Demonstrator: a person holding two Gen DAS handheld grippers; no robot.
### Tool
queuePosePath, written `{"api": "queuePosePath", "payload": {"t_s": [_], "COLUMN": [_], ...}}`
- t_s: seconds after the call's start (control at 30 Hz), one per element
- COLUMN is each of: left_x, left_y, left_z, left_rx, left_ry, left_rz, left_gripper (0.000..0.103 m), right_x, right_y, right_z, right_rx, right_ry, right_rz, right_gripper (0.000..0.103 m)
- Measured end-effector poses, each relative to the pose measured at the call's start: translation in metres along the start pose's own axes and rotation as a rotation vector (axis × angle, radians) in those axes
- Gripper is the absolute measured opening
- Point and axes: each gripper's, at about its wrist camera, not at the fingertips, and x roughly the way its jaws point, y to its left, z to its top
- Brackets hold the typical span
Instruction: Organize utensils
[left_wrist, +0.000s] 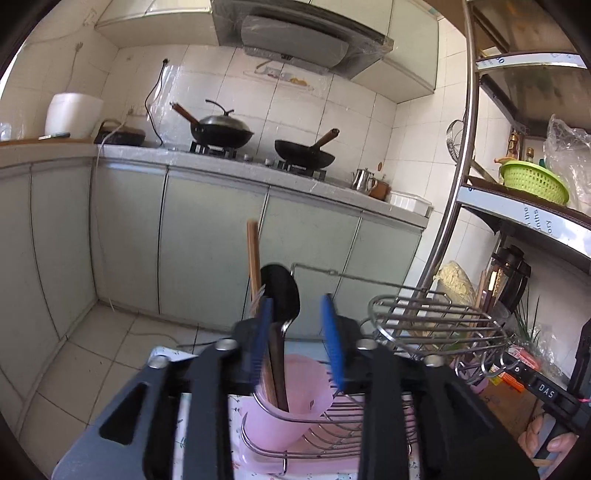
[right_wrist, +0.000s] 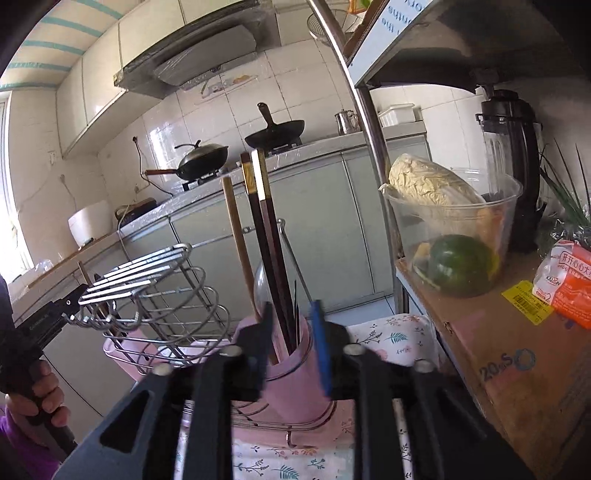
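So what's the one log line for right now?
left gripper: open, near spoon | right gripper: open around pink cup | chopsticks: in cup

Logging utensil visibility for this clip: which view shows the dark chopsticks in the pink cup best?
The right wrist view: the dark chopsticks stand full length from the pink cup. The left wrist view mostly hides them behind a gripper finger.

Daylit kitchen, bright overall. Light enters from a window (right_wrist: 9, 206) at the far left of the right wrist view, blown out white. Soft glare on wall tiles (left_wrist: 295, 107). Shelf undersides (right_wrist: 461, 48) fall dark. Strong fisheye bending; black vignette in the corners. Blue pads (left_wrist: 332, 343) of the near hand-held gripper are motion-blurred and soft.
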Motion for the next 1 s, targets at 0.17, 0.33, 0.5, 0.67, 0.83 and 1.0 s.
{"api": "queuePosePath", "payload": {"t_s": [0.17, 0.33, 0.5, 0.67, 0.83, 1.0], "left_x": [-0.013, -0.029, -0.040, -0.051, -0.056, -0.058], "left_y": [-0.005, -0.018, -0.027, -0.032, -0.039, -0.045], "left_z": [0.003, -0.011, -0.031, -0.046, -0.055, -0.061], "left_rx": [-0.014, 0.007, 0.012, 0.010, 0.034, 0.052], "left_ry": [0.015, 0.054, 0.130, 0.163, 0.180, 0.198], "left_rz": [-0.014, -0.025, -0.042, -0.039, -0.010, 0.014], "left_gripper": [0.043, 0.051, 0.054, 0.054, 0.054, 0.054], "right_x": [-0.017, -0.029, -0.036, -0.043, -0.049, -0.061], "right_y": [0.004, 0.016, 0.034, 0.048, 0.055, 0.060], "right_z": [-0.009, -0.027, -0.046, -0.058, -0.060, -0.059], "right_rx": [0.002, -0.002, -0.038, -0.074, -0.068, -0.076], "right_ry": [-0.006, 0.016, 0.053, 0.076, 0.105, 0.082], "right_rz": [-0.014, 0.003, 0.020, 0.027, 0.029, 0.016], "right_gripper": [0.027, 0.041, 0.041, 0.041, 0.041, 0.041]}}
